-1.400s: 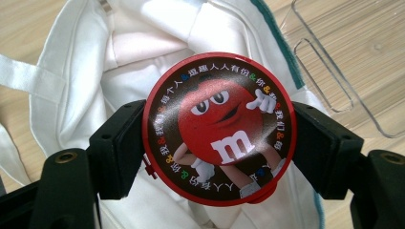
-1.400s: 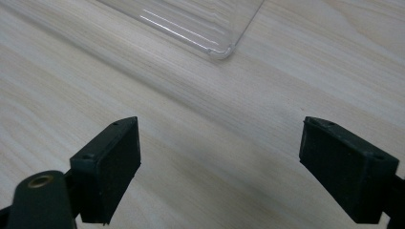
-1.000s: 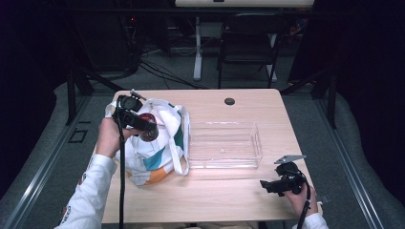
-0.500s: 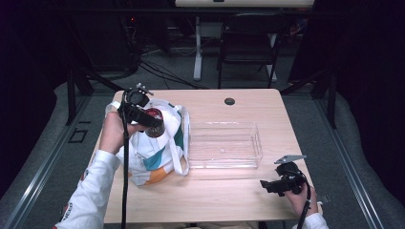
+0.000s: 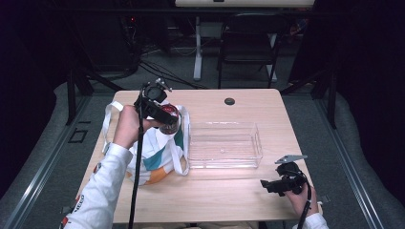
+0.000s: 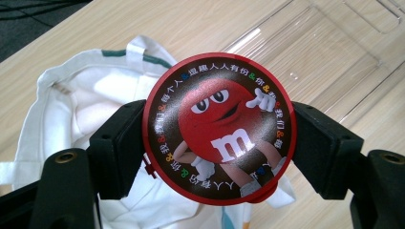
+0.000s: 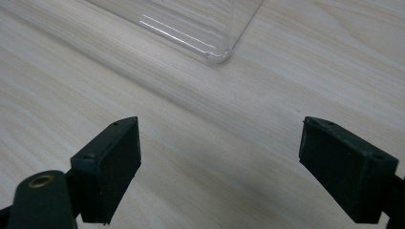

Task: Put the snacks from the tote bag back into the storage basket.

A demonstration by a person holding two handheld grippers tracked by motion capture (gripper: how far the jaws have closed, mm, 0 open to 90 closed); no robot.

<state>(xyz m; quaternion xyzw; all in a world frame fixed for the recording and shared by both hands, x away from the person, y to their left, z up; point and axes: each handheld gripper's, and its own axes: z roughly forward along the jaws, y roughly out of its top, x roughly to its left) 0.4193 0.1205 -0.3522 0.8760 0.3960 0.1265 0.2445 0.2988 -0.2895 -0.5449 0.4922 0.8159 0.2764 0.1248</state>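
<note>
Since the earlier frames, the left gripper [image 5: 168,116] has risen out of the tote bag [image 5: 153,152] and shifted toward the clear plastic tray [image 5: 224,144], carrying a round red M&M's tin [image 5: 169,117] with it; the right gripper [image 5: 272,183] has stayed where it was near the table's front right corner. In the left gripper view the two black jaws press on opposite sides of the tin [image 6: 219,128], which sits squarely between them with its lid facing the camera: a red candy character on a dark disc ringed with coloured lettering and a red rim. Below the tin lies the open mouth of the white tote bag [image 6: 90,95], with a green-edged handle at its top, and beyond it the clear plastic tray [image 6: 325,47] rests on the wooden table [image 6: 157,24]. From the high view the tin hangs above the bag's right edge, just beside the tray's left wall, not touching the tray. The right gripper [image 7: 219,162] hovers low over bare wood with its jaws spread wide and nothing between them; a rounded corner of the tray [image 7: 210,33] shows ahead of it, well apart from the pads. A small dark round disc [image 5: 229,101] sits on the table near its far edge
</note>
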